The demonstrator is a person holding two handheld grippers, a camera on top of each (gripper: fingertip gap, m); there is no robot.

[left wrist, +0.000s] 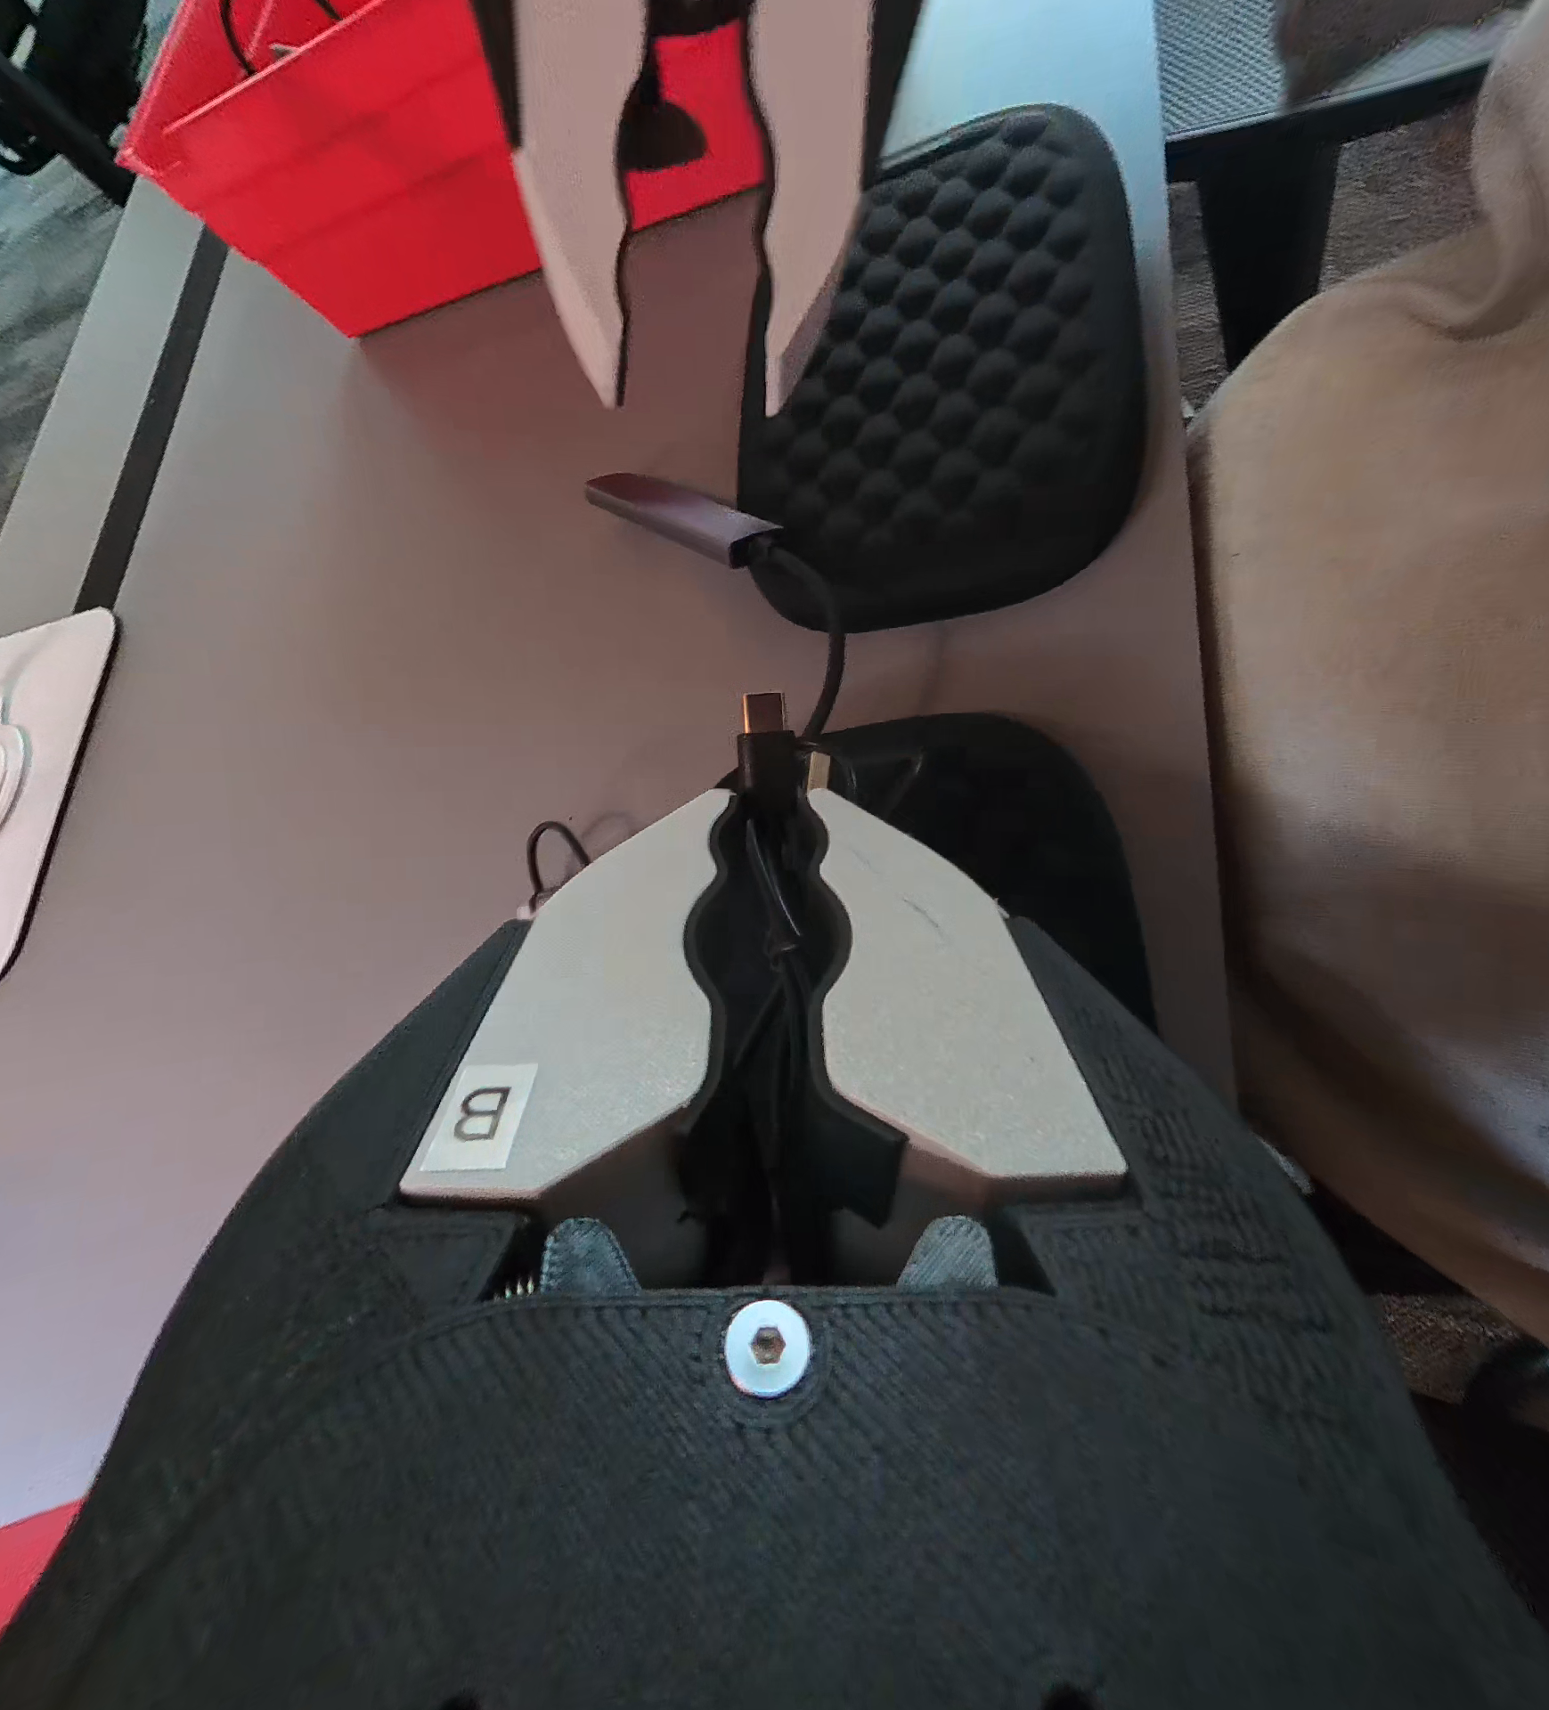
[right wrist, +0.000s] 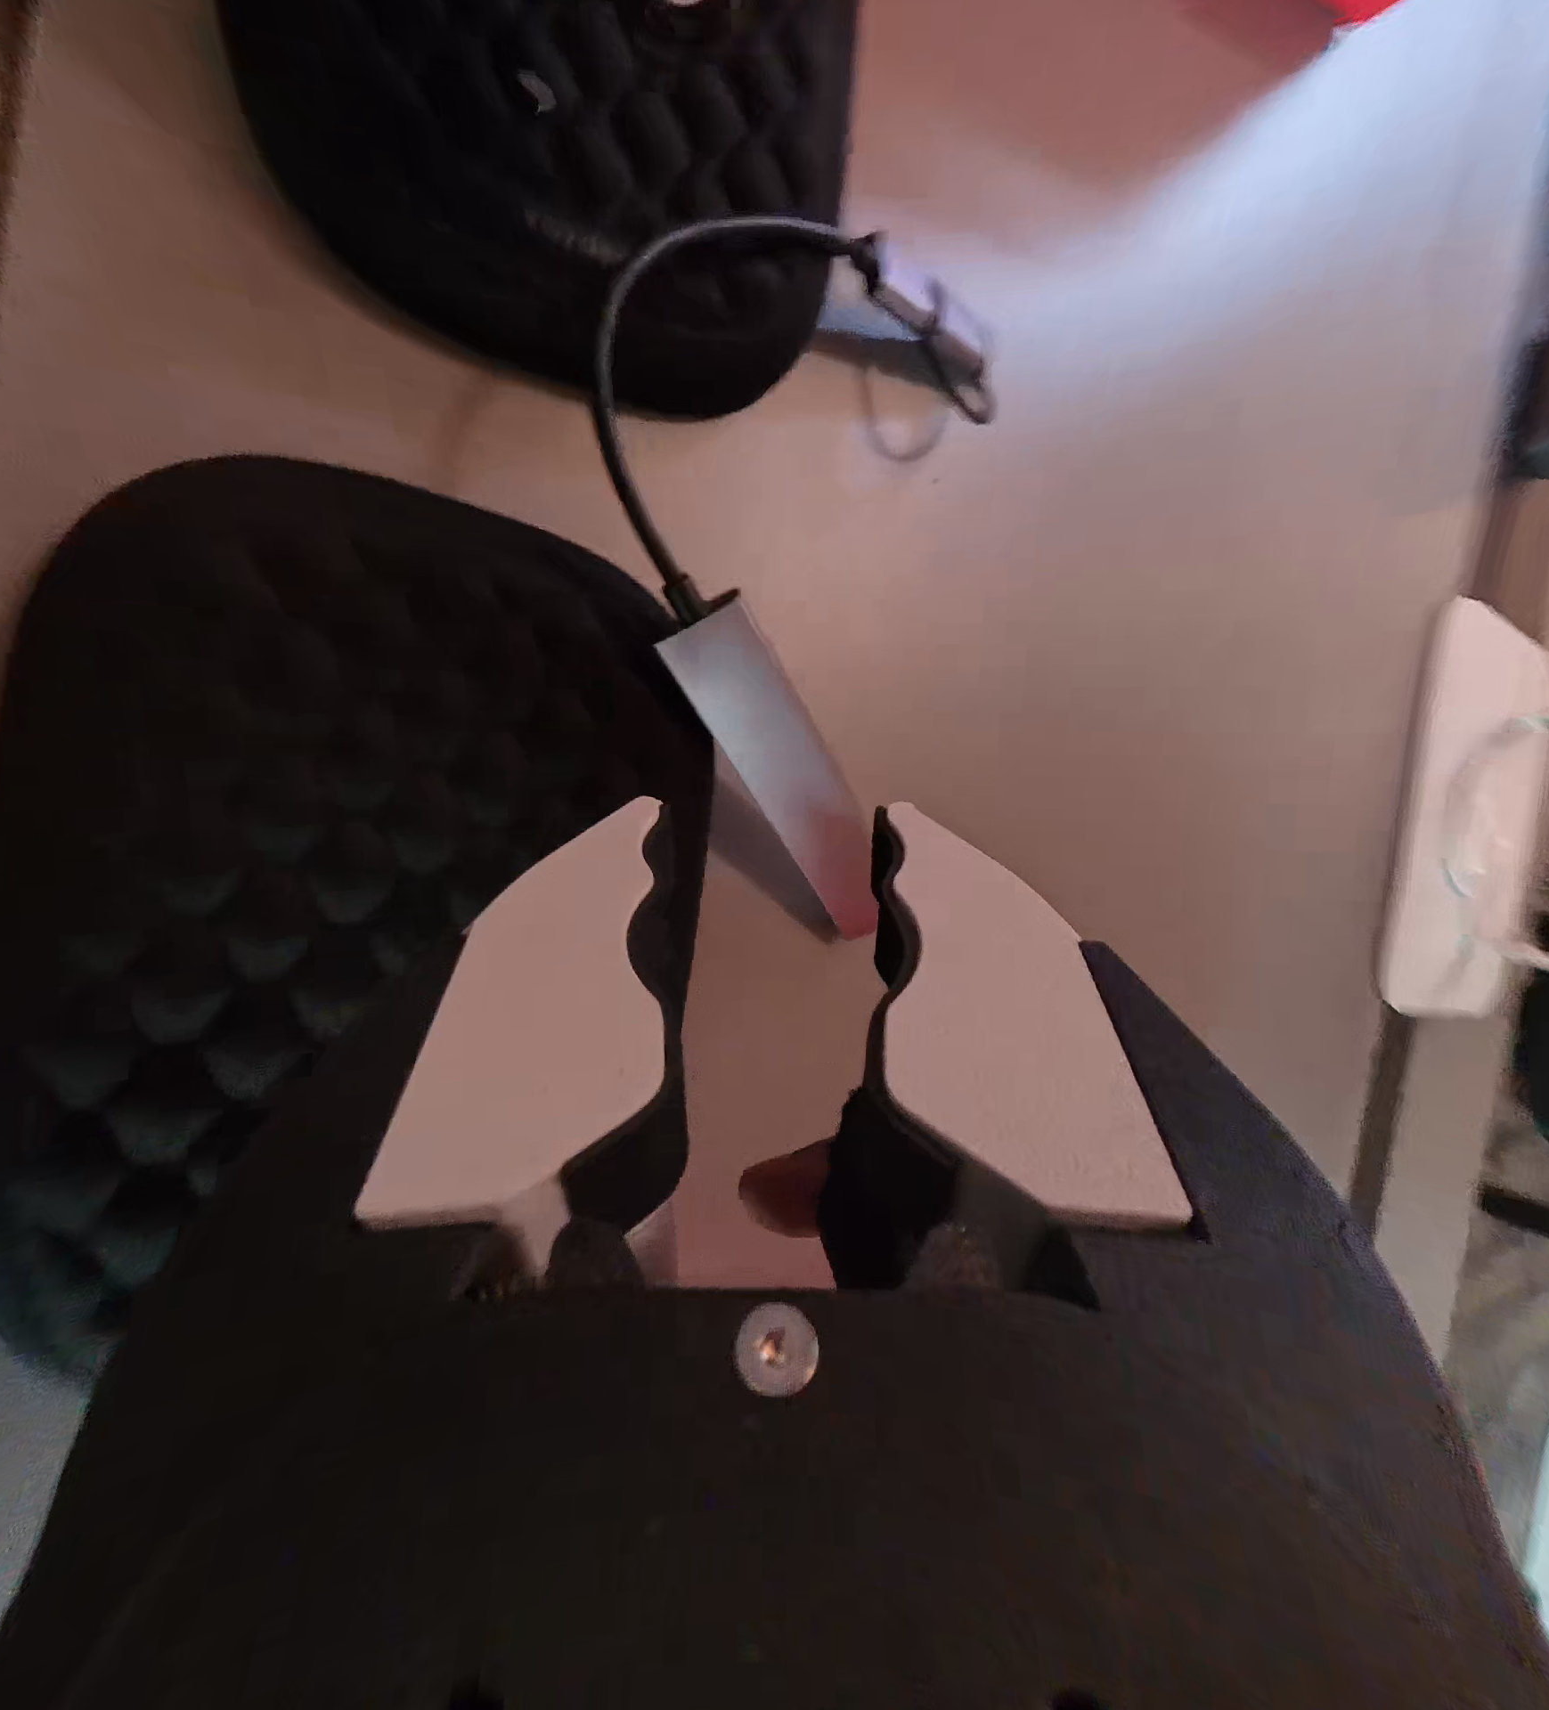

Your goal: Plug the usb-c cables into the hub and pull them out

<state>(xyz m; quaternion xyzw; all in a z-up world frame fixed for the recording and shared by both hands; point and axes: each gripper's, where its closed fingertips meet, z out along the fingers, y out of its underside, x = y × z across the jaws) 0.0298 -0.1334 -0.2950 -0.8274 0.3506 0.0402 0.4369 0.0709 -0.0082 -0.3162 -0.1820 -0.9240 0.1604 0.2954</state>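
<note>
Two black cables run up between the pale fingers of the left hand-held gripper (left wrist: 766,786) in the left wrist view, and its jaws are pinched tight on a small black USB-C plug (left wrist: 763,740) whose metal tip sticks out past the fingertips. Just ahead on the pale tabletop (left wrist: 363,648) lies the hub (left wrist: 682,518), a slim dark metallic bar with squared ends, its short black lead (left wrist: 830,666) curving back toward the plug. Its far end touches a black case half (left wrist: 946,370) with a quilted, bumpy foam lining; a second black half (left wrist: 983,833) lies beside the gripper's right finger. Above the hub hangs the right hand-held gripper (left wrist: 692,402), jaws parted, with a red box (left wrist: 363,185) behind it and a white plastic piece (left wrist: 2,796) at the left edge. From the right wrist view, somewhat blurred, the right hand-held gripper (right wrist: 770,814) stands open with nothing clamped, its wavy black-lined fingers either side of the hub (right wrist: 766,786), which shows smooth and grey, tapering toward the camera between the fingertips. The thin lead (right wrist: 613,435) arcs up from its far end over the padded case halves (right wrist: 289,786).
</note>
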